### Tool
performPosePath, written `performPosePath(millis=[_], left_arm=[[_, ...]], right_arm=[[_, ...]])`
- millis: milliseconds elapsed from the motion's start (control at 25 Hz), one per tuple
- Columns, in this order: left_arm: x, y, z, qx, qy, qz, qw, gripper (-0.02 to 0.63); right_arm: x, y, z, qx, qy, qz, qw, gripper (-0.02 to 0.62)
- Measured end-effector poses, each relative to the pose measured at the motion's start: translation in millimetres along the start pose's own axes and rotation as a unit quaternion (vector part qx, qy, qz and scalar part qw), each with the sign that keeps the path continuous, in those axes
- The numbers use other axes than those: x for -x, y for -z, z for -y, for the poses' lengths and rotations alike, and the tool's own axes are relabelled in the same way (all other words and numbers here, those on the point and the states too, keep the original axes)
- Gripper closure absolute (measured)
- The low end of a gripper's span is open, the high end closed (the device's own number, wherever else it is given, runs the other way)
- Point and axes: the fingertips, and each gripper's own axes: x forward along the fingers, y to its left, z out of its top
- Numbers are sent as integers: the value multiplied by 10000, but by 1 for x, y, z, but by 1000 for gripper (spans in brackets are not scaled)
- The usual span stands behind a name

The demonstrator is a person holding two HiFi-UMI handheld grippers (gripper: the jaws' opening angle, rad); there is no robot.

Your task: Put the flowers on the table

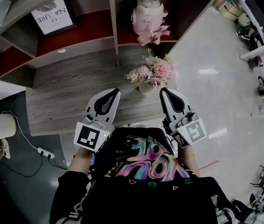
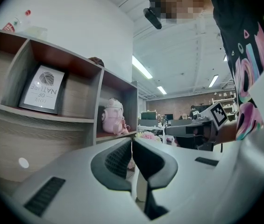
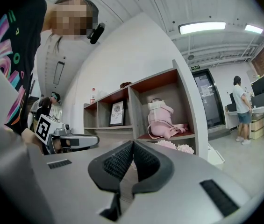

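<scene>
A bunch of pink flowers in a small white vase stands on the grey wooden table near its right end. My left gripper is held over the table's front edge, left of the flowers, its jaws shut and empty. My right gripper hovers just in front of the vase, also shut with nothing in it. In the left gripper view the flowers peek over the jaws. In the right gripper view the flowers show just past the tips.
A shelf unit behind the table holds a pink toy and a framed print. A power strip with a white cable lies on the floor at left. The tiled floor spreads to the right, with desks beyond.
</scene>
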Motion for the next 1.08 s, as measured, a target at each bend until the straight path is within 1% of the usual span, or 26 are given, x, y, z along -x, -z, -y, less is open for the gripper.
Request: performPosePath(millis=[80, 240, 400, 560, 680, 760, 880, 920, 1080], left_arm=[[0, 1, 0, -5, -7, -53, 10000, 580], [-2, -5, -3, 106, -60, 161, 9998, 581], [-1, 2, -6, 51, -49, 17, 10000, 583], [-2, 0, -9, 35, -79, 51, 9999, 583], [-3, -1, -6, 45, -55, 161, 9998, 583], [-1, 2, -4, 23, -6, 103, 9999, 583], [-1, -7, -6, 42, -57, 274, 9996, 583], [-1, -7, -5, 13, -50, 248, 9997, 583], [4, 7, -4, -139, 3, -146, 9998, 583]], right_arm=[[2, 1, 2, 7, 24, -15, 10000, 578], [5, 4, 6, 18, 43, -42, 10000, 578], [7, 4, 8, -25, 79, 6, 10000, 578], [7, 7, 9, -17, 70, 10, 10000, 578], [11, 7, 10, -13, 87, 30, 10000, 578], [12, 5, 9, -118, 106, 87, 9998, 578], [10, 2, 6, -242, 74, 149, 9996, 578], [10, 3, 7, -220, 79, 122, 9997, 578], [13, 8, 8, -29, 30, 34, 10000, 578]])
